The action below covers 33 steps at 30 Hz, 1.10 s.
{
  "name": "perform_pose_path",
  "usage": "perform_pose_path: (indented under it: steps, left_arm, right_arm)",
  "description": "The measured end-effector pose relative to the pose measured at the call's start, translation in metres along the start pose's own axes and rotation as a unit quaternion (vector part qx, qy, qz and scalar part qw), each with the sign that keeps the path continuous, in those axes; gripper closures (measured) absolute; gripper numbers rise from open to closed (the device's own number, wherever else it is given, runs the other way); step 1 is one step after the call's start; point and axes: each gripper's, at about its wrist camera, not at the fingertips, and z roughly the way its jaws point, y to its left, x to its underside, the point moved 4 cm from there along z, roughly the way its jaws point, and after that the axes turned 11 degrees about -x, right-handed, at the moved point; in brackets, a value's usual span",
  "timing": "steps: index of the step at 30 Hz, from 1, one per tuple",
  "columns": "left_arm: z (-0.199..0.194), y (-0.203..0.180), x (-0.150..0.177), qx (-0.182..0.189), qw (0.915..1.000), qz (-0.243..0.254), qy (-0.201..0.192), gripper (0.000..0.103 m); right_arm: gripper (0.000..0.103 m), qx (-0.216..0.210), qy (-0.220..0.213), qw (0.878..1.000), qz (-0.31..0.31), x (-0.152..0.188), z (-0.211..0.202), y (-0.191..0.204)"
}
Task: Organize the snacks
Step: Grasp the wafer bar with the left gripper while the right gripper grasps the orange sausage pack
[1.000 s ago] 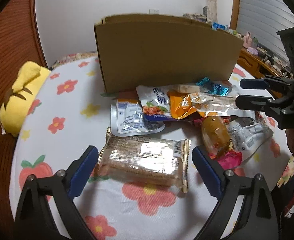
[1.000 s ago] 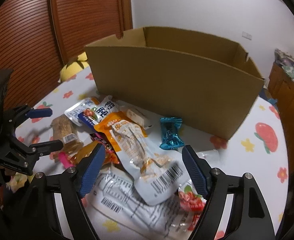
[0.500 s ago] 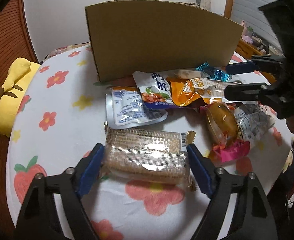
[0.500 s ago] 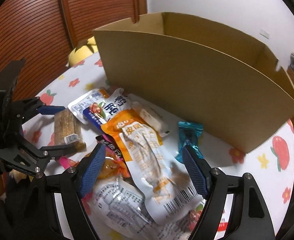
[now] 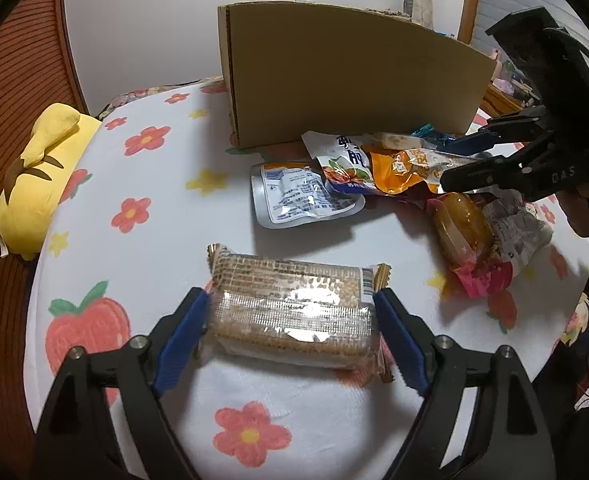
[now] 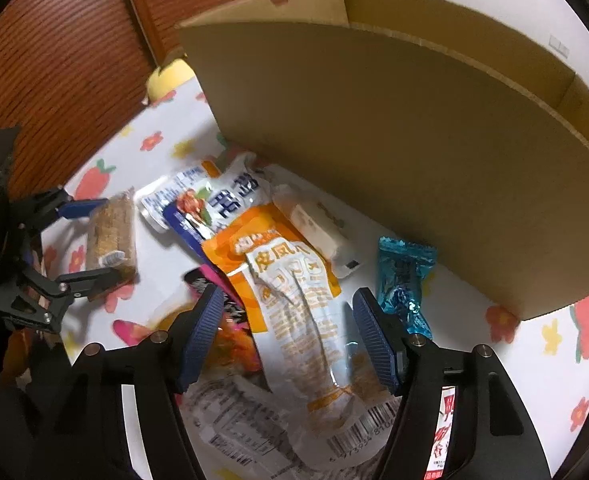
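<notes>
A: What moved since a second ago?

B: My left hand-held gripper (image 5: 292, 320) has closed in from a wide straddle. Its blue pads now touch both short ends of the wafer pack (image 5: 292, 310), bottom centre of the left view. I'd call it clamped, though not yet lifted off the surface (image 5: 154, 184).

A: And the right?

B: My right hand-held gripper (image 6: 286, 332) has dropped lower over the orange pouch (image 6: 290, 280), centre frame. Jaws spread, nothing held.

A: Meaning?

B: Probably first item ready for the cardboard box (image 5: 346, 76), upper centre.

A: Materials?

B: Pack: clear glossy film, rigid ridged block inside. Pouch: crinkled, limp foil. Box: matte corrugated board, open-topped.
</notes>
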Motion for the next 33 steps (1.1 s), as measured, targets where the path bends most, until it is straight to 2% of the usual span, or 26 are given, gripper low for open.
perform_pose_path:
  steps: [5,10,20,24,33]
  left_arm:
    - [0.003,-0.001,-0.001,0.001,1.0000,-0.006,-0.003,0.015]
    - [0.000,-0.002,0.000,0.003,0.9999,-0.005,-0.013,0.025]
    - [-0.010,0.015,0.008,0.003,0.9985,-0.049,-0.024,0.027]
    - [-0.017,0.018,0.007,0.001,0.9979,-0.056,-0.034,0.027]
    - [-0.043,0.018,-0.005,0.001,0.9960,-0.059,-0.068,0.027]
  right_arm:
    - [0.034,0.009,0.014,1.000,-0.001,0.002,0.010,-0.004]
    - [0.034,0.026,0.022,0.999,-0.022,0.002,0.013,-0.002]
    - [0.061,0.038,0.026,0.998,-0.050,0.009,0.010,0.004]
    - [0.063,0.042,0.026,0.997,-0.062,0.012,0.007,0.011]
    - [0.063,0.037,-0.021,0.996,-0.075,0.002,-0.028,0.033]
